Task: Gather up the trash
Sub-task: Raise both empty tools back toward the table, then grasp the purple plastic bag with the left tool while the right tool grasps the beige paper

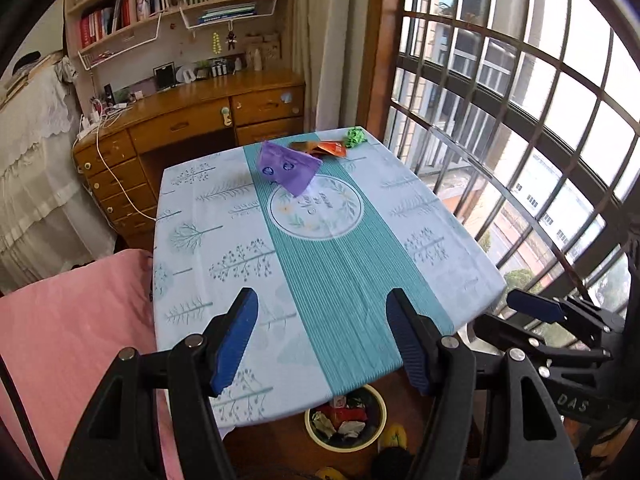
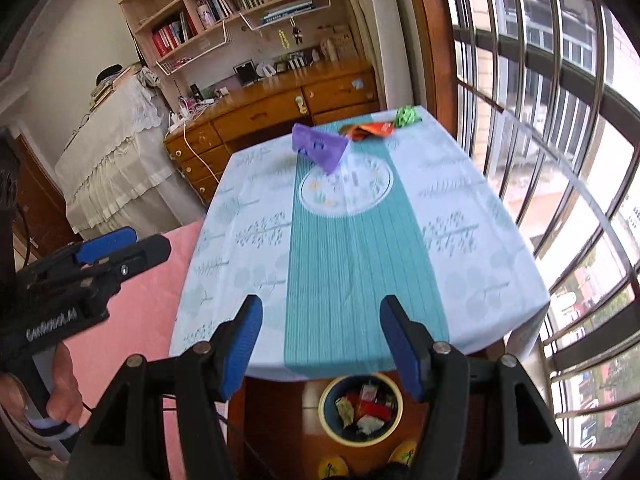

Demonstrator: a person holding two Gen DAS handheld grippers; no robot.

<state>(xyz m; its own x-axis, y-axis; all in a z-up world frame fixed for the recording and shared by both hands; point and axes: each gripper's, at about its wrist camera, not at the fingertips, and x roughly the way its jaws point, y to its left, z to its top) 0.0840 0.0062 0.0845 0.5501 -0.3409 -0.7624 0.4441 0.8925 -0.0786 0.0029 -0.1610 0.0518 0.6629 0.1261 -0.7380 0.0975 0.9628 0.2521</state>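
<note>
On the far part of the table (image 1: pixel 224 240) (image 2: pixel 480 240) lie a purple wrapper (image 1: pixel 288 168) (image 2: pixel 320 147), an orange wrapper (image 1: pixel 326 148) (image 2: pixel 370 130) and a crumpled green scrap (image 1: pixel 356 137) (image 2: pixel 407 115). A round bin (image 1: pixel 346 420) (image 2: pixel 362 408) holding several crumpled wrappers stands on the floor under the near table edge. My left gripper (image 1: pixel 322 342) hangs open above the near edge with nothing between its blue pads. My right gripper (image 2: pixel 322 346) is likewise open and empty, directly above the bin.
A pink cloth (image 1: pixel 68 340) (image 2: pixel 132 320) covers something left of the table. A wooden desk (image 1: pixel 192 120) (image 2: pixel 280 108) with bookshelves stands behind it. A barred window (image 1: pixel 520 140) (image 2: pixel 540 120) runs along the right side. Yellow slippers (image 2: pixel 332 468) lie near the bin.
</note>
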